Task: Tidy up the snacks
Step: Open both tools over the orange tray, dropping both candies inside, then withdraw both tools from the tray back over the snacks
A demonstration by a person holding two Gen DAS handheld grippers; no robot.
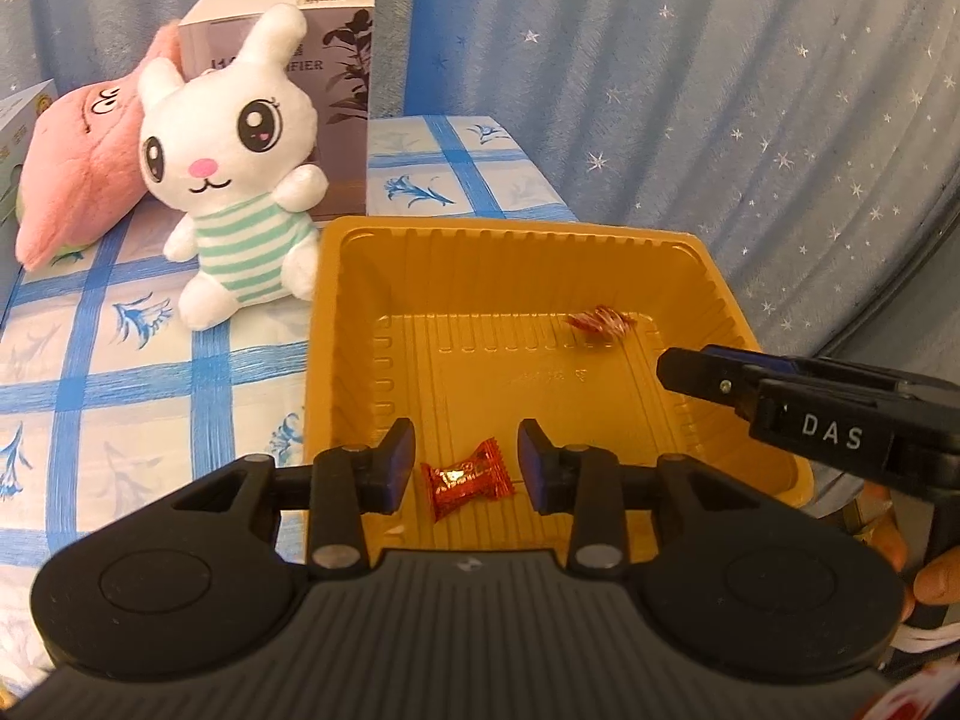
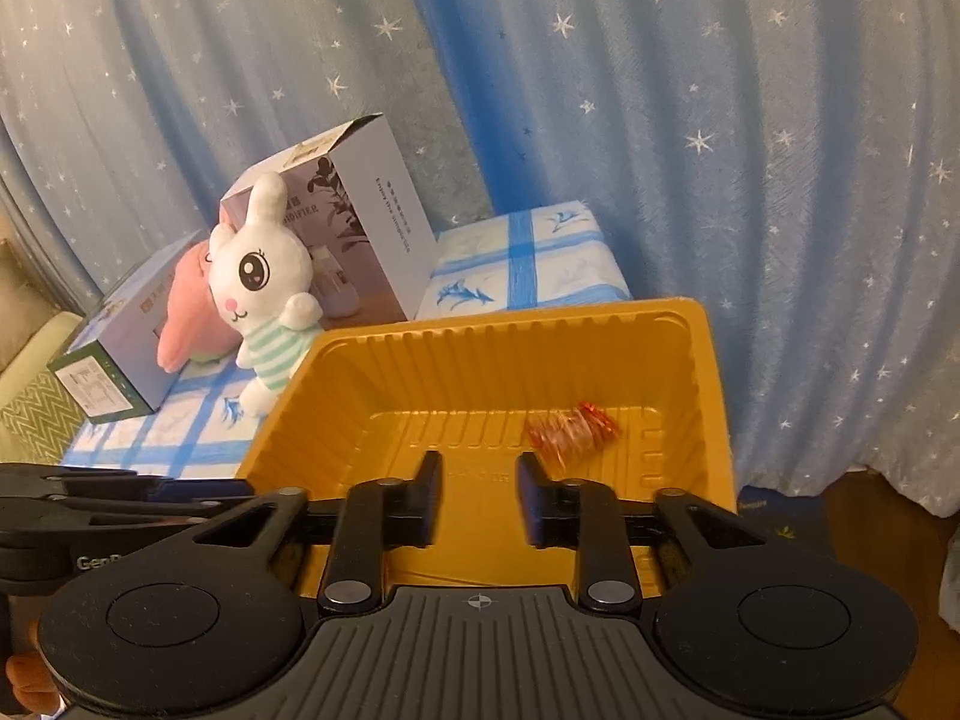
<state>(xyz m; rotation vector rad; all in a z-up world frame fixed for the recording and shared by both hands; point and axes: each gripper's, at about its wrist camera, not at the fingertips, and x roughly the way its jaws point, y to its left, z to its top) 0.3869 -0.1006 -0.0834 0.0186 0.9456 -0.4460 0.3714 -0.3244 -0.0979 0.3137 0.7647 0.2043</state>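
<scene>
1. The gold tray [image 1: 528, 252] is open above; its floor is mostly bare, apart from a red candy [image 1: 465, 479] at the near side and a blurred candy [image 1: 600, 321] at the far right.
2. The right gripper [image 1: 678, 369] reaches in over the tray's right wall.
3. A plush rabbit [image 1: 234, 180] and a box [image 1: 342, 90] crowd the tray's far-left corner.

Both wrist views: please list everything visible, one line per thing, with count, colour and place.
tray: one, gold plastic, on the checked cloth at centre
wrapped candy: two, red; one at the tray's near edge, one blurred near its far right corner
rabbit plush: one, white with green-striped shirt, left of the tray
pink plush: one, behind the rabbit
boxes: two; a pale one behind the plushes, a green-edged one further left
tablecloth: one, blue-checked
curtain: blue with white stars, behind
left hand-held gripper: black, open, the near candy between its fingers
right hand-held gripper: black, open, over the tray
</scene>
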